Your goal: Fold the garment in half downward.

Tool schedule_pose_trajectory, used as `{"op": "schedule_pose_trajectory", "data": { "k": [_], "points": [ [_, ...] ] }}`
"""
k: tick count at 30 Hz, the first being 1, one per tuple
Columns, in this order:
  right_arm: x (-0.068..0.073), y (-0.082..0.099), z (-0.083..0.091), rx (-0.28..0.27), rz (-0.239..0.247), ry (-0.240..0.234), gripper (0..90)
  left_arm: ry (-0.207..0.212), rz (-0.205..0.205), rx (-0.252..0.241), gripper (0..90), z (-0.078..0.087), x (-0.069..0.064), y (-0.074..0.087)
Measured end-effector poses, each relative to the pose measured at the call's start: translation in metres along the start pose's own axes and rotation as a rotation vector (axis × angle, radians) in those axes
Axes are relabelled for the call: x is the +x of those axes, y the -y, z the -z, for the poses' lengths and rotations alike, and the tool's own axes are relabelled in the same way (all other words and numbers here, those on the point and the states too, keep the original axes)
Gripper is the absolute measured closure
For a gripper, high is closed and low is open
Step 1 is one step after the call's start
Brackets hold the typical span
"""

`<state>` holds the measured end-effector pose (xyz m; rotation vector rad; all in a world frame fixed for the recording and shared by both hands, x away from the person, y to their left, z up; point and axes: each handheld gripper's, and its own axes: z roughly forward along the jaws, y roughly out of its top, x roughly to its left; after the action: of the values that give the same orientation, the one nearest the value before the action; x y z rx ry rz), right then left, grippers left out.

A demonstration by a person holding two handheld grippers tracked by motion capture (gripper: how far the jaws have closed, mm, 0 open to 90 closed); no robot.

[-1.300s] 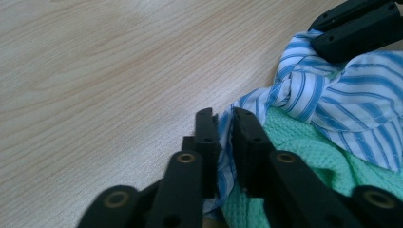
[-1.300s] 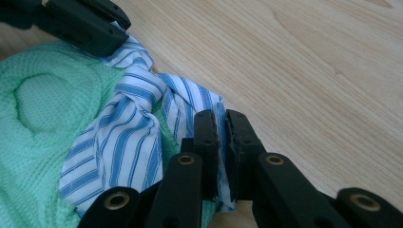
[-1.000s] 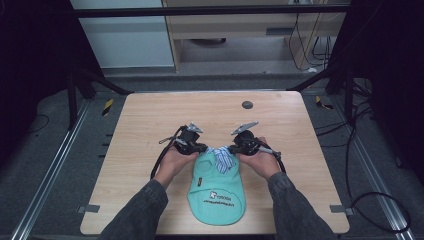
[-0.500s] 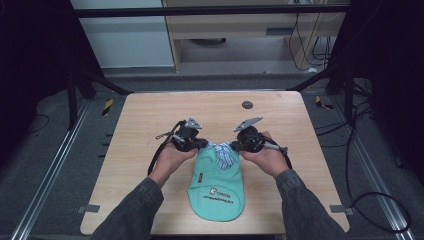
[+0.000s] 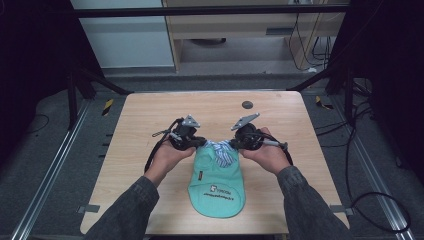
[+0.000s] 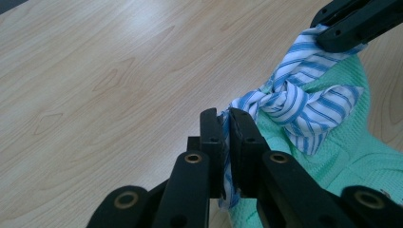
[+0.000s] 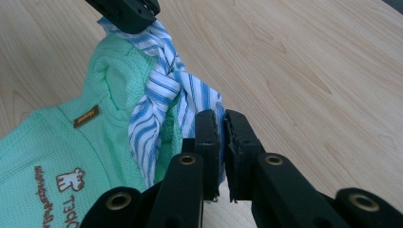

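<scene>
A mint green knit garment (image 5: 217, 185) with a printed logo and a small brown label (image 7: 86, 116) lies flat on the wooden table (image 5: 150, 115), its rounded end toward the person. At its far end a blue-and-white striped tie (image 5: 222, 151) is knotted. My left gripper (image 5: 202, 143) is shut on the tie's left end (image 6: 227, 156). My right gripper (image 5: 234, 145) is shut on the tie's right end (image 7: 221, 142). The knot (image 6: 280, 102) sits between the two, with both ends pulled outward. In each gripper view the other gripper's jaws show at the top, clamped on striped cloth.
A small dark round disc (image 5: 247, 104) lies on the table near its far edge. Bare wood stretches to the left, right and far side of the garment. Black frame bars and cables surround the table.
Both hands have drawn toward the person and slightly apart, pulling the striped tie tighter. The garment has shifted a little nearer the front edge.
</scene>
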<state>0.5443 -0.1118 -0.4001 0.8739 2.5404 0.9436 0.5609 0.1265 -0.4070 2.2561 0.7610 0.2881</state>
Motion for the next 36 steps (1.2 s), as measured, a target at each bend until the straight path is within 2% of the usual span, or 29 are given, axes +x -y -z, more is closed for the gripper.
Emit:
{"op": "schedule_pose_trajectory", "data": {
  "k": [17, 36],
  "points": [
    [0.000, -0.012, 0.004, 0.001, 0.026, 0.002, 84.5, -0.018, -0.004, -0.016, 84.8, 0.009, 0.003, -0.005],
    [0.001, -0.017, 0.006, -0.011, 0.048, 0.019, 84.2, -0.034, -0.010, -0.018, 84.8, 0.014, 0.004, -0.010]
  ]
}}
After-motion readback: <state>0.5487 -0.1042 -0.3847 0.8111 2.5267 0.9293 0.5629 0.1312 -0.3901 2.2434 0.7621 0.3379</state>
